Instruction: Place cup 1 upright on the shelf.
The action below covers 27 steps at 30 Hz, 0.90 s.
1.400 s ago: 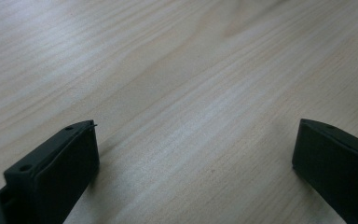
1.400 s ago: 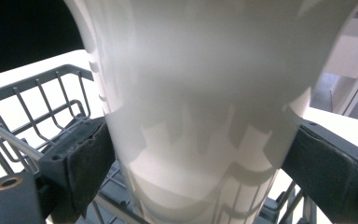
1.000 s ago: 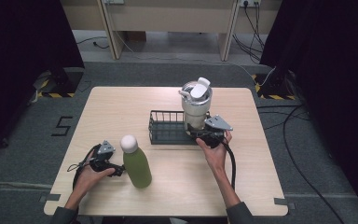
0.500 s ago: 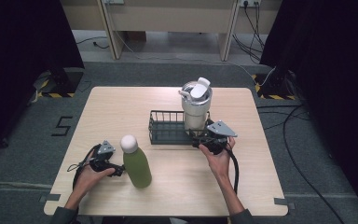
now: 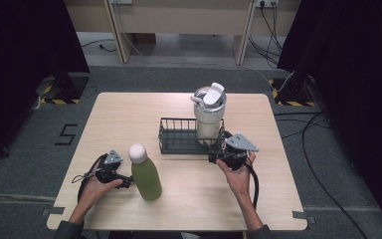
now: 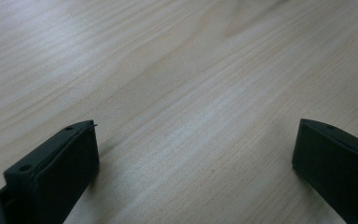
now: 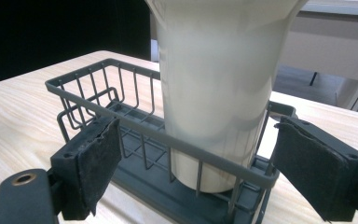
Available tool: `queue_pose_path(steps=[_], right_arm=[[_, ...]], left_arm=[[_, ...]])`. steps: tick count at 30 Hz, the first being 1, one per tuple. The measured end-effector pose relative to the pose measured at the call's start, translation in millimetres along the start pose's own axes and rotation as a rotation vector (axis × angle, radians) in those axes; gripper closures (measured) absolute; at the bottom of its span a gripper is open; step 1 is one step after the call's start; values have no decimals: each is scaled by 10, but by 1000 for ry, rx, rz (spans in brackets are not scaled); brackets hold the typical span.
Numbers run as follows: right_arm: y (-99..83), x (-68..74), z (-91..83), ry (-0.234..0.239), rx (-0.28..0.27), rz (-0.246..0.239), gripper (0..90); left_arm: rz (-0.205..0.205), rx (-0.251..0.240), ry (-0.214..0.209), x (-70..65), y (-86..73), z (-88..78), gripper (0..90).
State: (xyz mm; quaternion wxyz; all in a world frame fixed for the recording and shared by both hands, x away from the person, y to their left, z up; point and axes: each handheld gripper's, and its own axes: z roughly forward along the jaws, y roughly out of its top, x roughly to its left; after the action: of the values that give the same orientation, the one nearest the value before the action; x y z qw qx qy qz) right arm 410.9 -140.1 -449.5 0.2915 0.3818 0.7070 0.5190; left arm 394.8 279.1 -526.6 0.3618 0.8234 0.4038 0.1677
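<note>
The right gripper [image 5: 219,151] has its jaws standing wide apart with nothing between the pads (the right gripper view looks straight between them), just short of the near rim of the dark wire basket [image 5: 179,120], in whose right end the cream tumbler [image 5: 209,117] stands upright with its lid flipped up. On the table [image 5: 129,112] well to the left, the left gripper [image 5: 125,180] lies low with its jaws spread equally wide over bare wood, just beside the upright green bottle [image 5: 145,177].
</note>
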Motion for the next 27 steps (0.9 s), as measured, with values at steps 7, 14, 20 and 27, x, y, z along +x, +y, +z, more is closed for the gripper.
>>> queue_pose_path(steps=[7, 14, 20, 27], right_arm=[[-35, 3, -86, 4, 4, -6, 150], [-71, 13, -150, 9, 9, -10, 150], [-104, 11, -216, 9, 15, -11, 149], [-136, 11, -312, 18, 16, -17, 150]], left_arm=[[0, -1, 0, -5, -4, -3, 0], [0, 0, -2, -7, -6, -5, 0], [0, -1, -2, -8, -7, -6, 0], [0, -1, -2, -8, -7, -6, 0]])
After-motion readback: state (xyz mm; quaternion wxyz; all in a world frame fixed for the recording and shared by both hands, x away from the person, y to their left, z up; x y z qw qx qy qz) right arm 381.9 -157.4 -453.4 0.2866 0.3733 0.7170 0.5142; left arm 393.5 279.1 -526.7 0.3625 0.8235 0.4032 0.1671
